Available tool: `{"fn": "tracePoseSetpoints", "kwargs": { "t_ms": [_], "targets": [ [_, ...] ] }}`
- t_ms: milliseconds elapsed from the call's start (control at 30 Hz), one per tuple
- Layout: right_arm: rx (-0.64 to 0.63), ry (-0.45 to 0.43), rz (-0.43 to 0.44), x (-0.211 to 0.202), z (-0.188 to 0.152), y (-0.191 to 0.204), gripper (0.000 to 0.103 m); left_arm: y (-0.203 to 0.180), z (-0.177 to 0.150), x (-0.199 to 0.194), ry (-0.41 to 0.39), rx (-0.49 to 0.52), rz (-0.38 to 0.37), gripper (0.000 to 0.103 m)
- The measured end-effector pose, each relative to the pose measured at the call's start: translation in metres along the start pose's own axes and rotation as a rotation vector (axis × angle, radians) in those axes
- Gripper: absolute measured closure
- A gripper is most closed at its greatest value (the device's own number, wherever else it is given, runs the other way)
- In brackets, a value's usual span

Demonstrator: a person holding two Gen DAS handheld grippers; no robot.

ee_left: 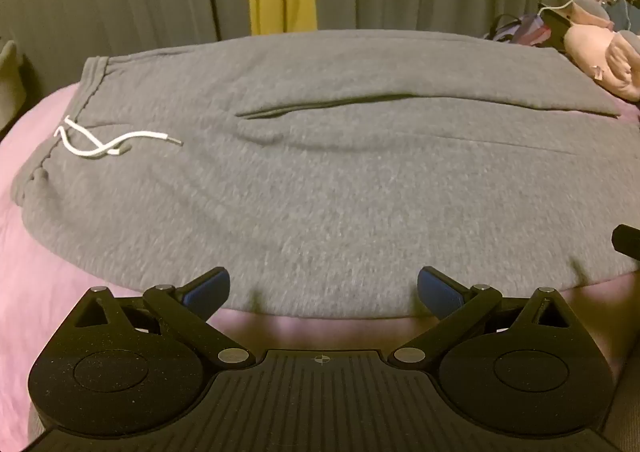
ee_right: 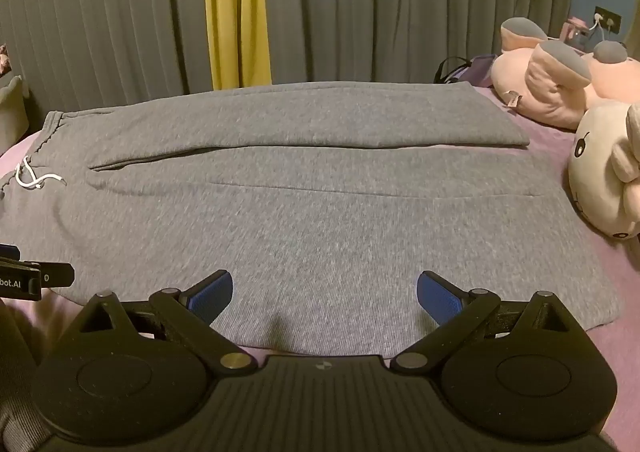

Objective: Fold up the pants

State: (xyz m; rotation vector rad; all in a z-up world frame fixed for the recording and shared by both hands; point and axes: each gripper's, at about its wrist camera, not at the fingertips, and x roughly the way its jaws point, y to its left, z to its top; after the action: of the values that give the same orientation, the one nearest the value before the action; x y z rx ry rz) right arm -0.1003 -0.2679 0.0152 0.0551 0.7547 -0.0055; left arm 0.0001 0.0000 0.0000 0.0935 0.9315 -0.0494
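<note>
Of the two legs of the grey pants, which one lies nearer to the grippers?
The front leg, whose long edge lies just before both open grippers. The other leg lies behind it, toward the curtains.

pink bedsheet (ee_left: 24, 252) | plush toys (ee_right: 560, 92) (far right) | curtains (ee_right: 360, 12) grey, yellow

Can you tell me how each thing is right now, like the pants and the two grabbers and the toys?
Pants: spread flat on the bed, not yet folded.
Drawstring: loose, lying on the pants.
Left gripper: open, holding nothing.
Right gripper: open, holding nothing.
Plush toys: lying beside the pant legs.
Curtains: closed.
</note>
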Motion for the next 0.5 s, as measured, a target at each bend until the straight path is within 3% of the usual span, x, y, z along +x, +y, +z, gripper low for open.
{"fn": "tracePoseSetpoints", "kwargs": {
  "t_ms": [500],
  "targets": [
    [0.002, -0.004, 0.000, -0.0031, 0.0022, -0.0040, 0.004, 0.0025, -0.0002, -0.0002, -0.002, -0.008, -0.003, 0.000]
  ]
}}
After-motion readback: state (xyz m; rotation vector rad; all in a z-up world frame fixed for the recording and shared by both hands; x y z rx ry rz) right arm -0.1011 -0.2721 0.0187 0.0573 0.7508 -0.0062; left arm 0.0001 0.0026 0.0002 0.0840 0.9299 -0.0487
